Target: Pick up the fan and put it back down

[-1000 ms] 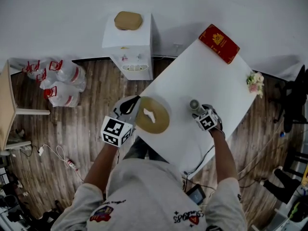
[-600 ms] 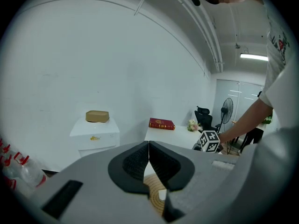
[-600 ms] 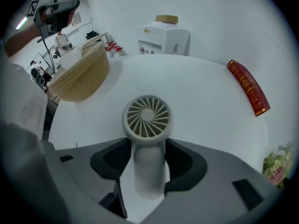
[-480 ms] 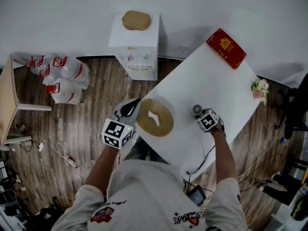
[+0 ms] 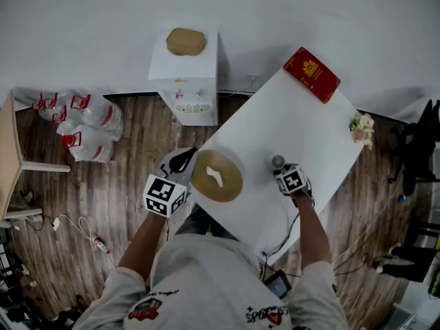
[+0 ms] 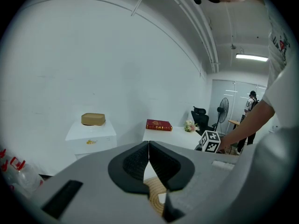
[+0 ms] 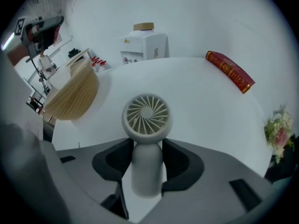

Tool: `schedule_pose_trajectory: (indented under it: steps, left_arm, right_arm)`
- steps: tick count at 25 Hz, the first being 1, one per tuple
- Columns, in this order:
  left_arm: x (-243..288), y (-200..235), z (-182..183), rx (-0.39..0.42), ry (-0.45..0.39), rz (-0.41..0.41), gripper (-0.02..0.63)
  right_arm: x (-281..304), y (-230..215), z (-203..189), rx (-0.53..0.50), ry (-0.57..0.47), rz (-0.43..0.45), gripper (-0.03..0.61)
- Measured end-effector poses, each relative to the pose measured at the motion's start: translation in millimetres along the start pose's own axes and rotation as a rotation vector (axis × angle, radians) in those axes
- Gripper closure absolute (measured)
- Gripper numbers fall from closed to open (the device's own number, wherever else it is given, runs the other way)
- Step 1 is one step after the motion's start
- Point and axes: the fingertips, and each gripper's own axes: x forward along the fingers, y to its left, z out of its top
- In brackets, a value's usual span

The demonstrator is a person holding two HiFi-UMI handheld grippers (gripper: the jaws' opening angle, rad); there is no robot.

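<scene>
Grips fan by stem in right claw, with jaws just closed in, head clear at twelve o'clock for lifting; holds left claw shut, empty.

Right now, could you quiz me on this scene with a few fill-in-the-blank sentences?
1. The table under the fan is ___.
2. The book at its far corner is ___.
3. In the head view, the woven disc lies to the fan's ___.
Missing words: white; red; left.
</scene>
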Motion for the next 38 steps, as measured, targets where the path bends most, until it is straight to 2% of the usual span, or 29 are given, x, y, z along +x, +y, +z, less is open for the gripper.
schedule_pose_trajectory:
  steps: [9,20,24,30,38]
  left_arm:
    - [19.0,-22.4,28.9,0.058,-0.036,-0.092,0.609]
    - [56.6,-67.5,77.4,0.137,-0.098,-0.233,0.609]
    - [72.7,-90.4,93.0,0.164,-0.12,-0.287,0.609]
    - [89.1,-125.8,111.9,0.197,-0.146,-0.356,0.609]
    - [99.1,-162.6,138.3,0.226,-0.186,-0.417,0.609]
  right_arm:
    - [-40.0,-16.8,-6.8,0.227,-0.163,-0.084,0.385]
    - [-140.1,-30.7,2.9,0.364,-0.405,-0.205,0.385]
    - [-191.4,-43.2,6.0,0.405,-0.505,-0.277,0.383]
    - [-256.3,-54.2,-9.0,0.467,-0.631,-0.373,0.385]
    - [-340.2,-57.8,-20.7,0.459,-0.743,-0.477,0.385]
